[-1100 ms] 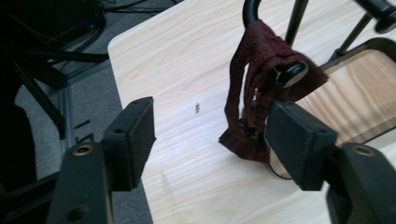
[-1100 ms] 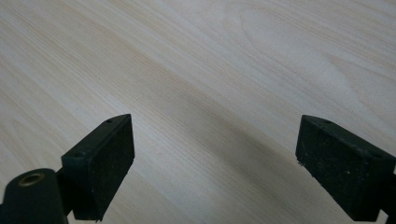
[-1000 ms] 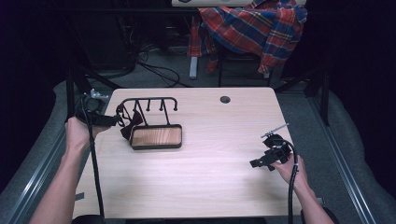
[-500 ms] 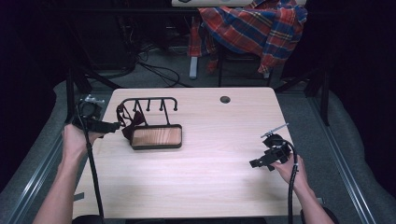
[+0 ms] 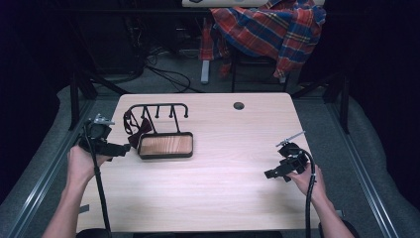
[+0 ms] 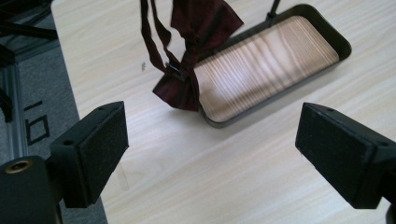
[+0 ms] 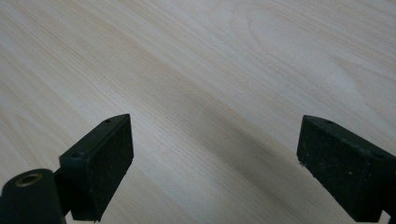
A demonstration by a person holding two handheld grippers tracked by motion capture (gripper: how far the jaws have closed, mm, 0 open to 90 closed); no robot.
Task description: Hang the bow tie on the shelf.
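Rack: a black wire rack [image 5: 157, 110] with hooks stood at the far left of the table [image 5: 233, 198], rising from the back edge of a shallow tray [image 5: 165, 146]. The hooks suited hanging; the tray suited loose items laid below.
Tray: dark rim, wood-grain floor, nothing lying in it in the left gripper view [image 6: 275, 51].
Tie: a dark red bow tie [image 5: 138, 130] hung from the rack's left end, with its strap [image 6: 152, 37] running up out of view. Its lower wing [image 6: 180, 91] hung just outside the tray's near corner (touching the rim or not could not be told).
Why hung: judged, the strap looped over a hook kept the tie off the table and easy to reach.
Left gripper: the left gripper [image 5: 116, 148] sat just left of the tie, pointed at it, nothing between the jaws.
Left jaws: wide apart, both pads clear of the cloth [image 6: 224, 163].
Left hand: the hand [image 5: 81, 163] gripped from behind, forearm running from the bottom left, gripper roughly level.
Right gripper: the right gripper [image 5: 273, 173] was near the table's right edge, well apart from the rack.
Right jaws: wide apart over bare wood [image 7: 215, 163], holding nothing.
Right hand: the hand [image 5: 309, 181] held it low, tilted toward the table centre, apparently idle.
Judgement: the left side looked placed to work on the tie.
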